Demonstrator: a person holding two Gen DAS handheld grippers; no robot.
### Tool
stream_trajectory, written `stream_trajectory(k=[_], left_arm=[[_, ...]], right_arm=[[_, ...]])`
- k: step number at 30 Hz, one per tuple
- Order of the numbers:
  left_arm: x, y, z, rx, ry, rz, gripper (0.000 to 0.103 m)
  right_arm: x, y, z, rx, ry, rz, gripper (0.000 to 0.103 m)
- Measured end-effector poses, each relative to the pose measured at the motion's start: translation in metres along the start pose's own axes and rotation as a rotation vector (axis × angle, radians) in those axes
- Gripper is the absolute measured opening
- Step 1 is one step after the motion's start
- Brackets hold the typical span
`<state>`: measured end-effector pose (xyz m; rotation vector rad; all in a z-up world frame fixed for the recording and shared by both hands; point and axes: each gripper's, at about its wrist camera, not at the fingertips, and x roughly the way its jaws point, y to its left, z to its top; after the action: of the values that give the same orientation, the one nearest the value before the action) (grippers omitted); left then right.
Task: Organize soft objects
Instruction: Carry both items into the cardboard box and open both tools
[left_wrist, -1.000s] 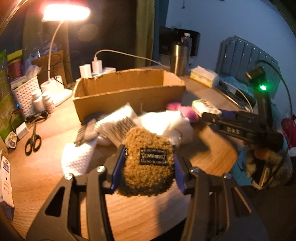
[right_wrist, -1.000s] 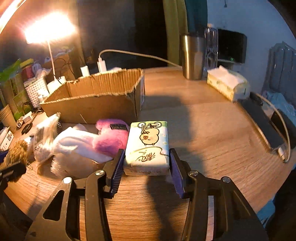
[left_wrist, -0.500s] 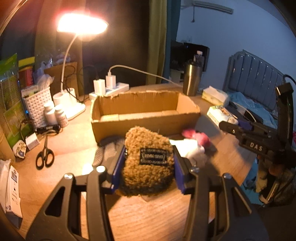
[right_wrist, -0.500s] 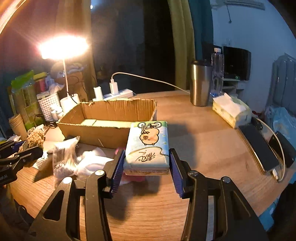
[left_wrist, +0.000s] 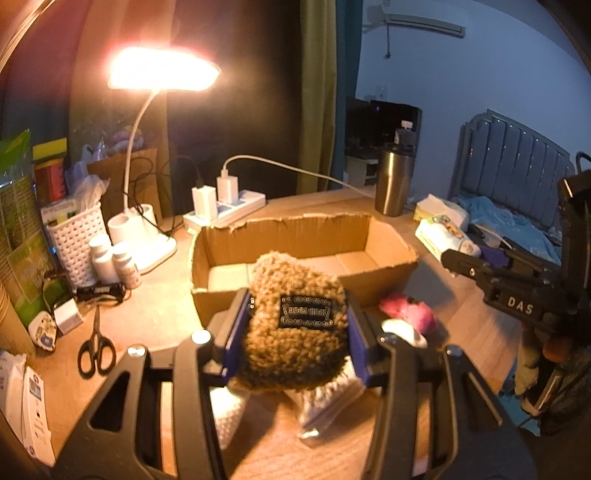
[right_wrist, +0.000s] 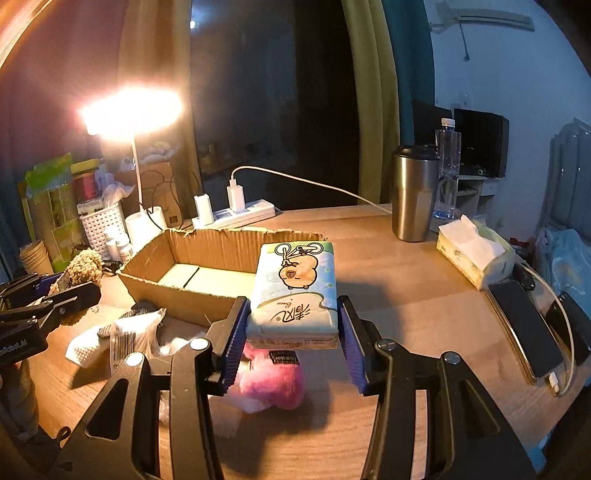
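My left gripper (left_wrist: 295, 332) is shut on a brown curly fleece item (left_wrist: 295, 321) with a black label, held above the table in front of the open cardboard box (left_wrist: 391, 273). My right gripper (right_wrist: 291, 332) is shut on a soft tissue pack (right_wrist: 295, 291) printed with a cartoon animal, held above the box's (right_wrist: 155, 280) near right corner. Below it lie a pink fluffy item (right_wrist: 273, 384) and white soft items (right_wrist: 122, 336). The pink item (left_wrist: 406, 314) also shows in the left wrist view, with white items (left_wrist: 328, 398) under the gripper. The left gripper (right_wrist: 48, 295) shows at the right view's left edge.
A lit desk lamp (left_wrist: 162, 70), power strip (left_wrist: 225, 210), white basket (left_wrist: 74, 240), bottles (left_wrist: 110, 262) and scissors (left_wrist: 96, 347) stand left of the box. A steel tumbler (right_wrist: 413, 192), tissue box (right_wrist: 476, 254) and phones (right_wrist: 528, 328) lie right.
Both grippers have risen from the table with their loads and moved toward the box, so the box's inside now shows. The pile of soft items stays on the table.
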<state>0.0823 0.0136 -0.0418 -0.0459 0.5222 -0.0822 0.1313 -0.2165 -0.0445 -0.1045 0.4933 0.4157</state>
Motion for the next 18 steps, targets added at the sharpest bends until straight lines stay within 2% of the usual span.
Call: stream_trajectory(k=[18], left_arm=[[0.043, 0.012, 0.034, -0.061, -0.028, -0.008, 0.048]], right_arm=[[0.041, 0.006, 0.024, -0.009, -0.008, 0.046, 0.05]])
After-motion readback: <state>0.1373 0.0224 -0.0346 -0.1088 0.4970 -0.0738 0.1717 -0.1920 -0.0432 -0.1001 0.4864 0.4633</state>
